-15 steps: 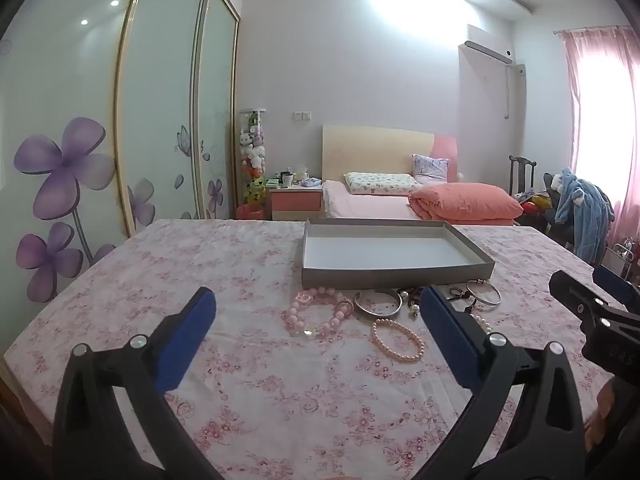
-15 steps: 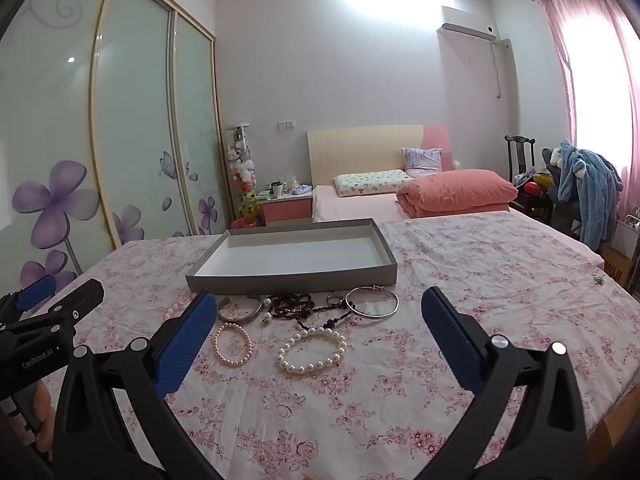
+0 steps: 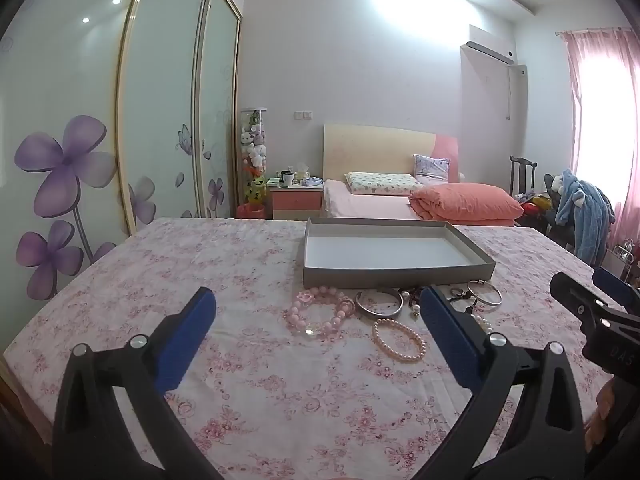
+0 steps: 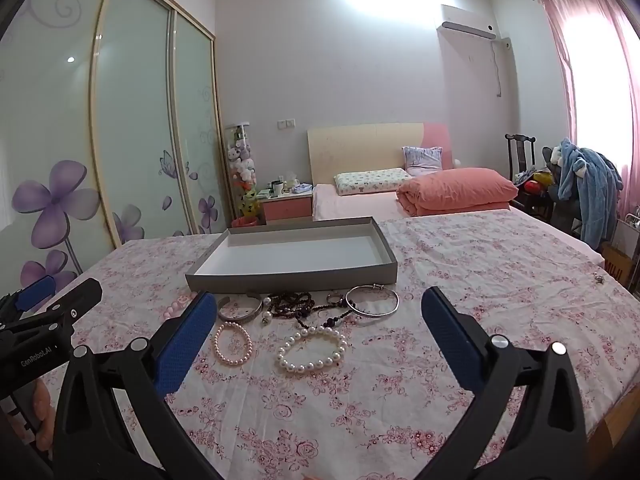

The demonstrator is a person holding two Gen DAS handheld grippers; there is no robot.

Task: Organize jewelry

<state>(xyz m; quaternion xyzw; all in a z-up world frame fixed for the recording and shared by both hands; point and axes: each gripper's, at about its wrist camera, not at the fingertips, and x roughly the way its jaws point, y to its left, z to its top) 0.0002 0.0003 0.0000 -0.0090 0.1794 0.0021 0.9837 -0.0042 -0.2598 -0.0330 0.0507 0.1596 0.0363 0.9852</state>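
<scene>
A table (image 4: pixel 500 280) under a pink floral cloth carries everything. Toward its far edge a shallow grey tray (image 4: pixel 294 278) is set, white inside and empty, its long side running across the view. Just in front of the tray's near wall the jewelry is strewn in a loose row parallel to that wall, none of it yet in the tray.

From the left end of the row a chunky pink bead bracelet (image 3: pixel 320 312) is found, then a silver cuff (image 4: pixel 240 312), a dark bead strand (image 4: pixel 298 306) and a thin silver bangle (image 4: pixel 372 300). Nearer the front edge lie a white pearl bracelet (image 4: pixel 312 350) and a small pink pearl bracelet (image 4: pixel 233 344).

The left gripper (image 3: pixel 316 336) and right gripper (image 4: pixel 316 336) are both held with jaws wide apart and nothing between them, short of the row and tilted slightly down. The pink bead bracelet lies straight ahead of the left jaws; the white pearl bracelet lies ahead of the right jaws. Each is judged the natural first pick for its side.
</scene>
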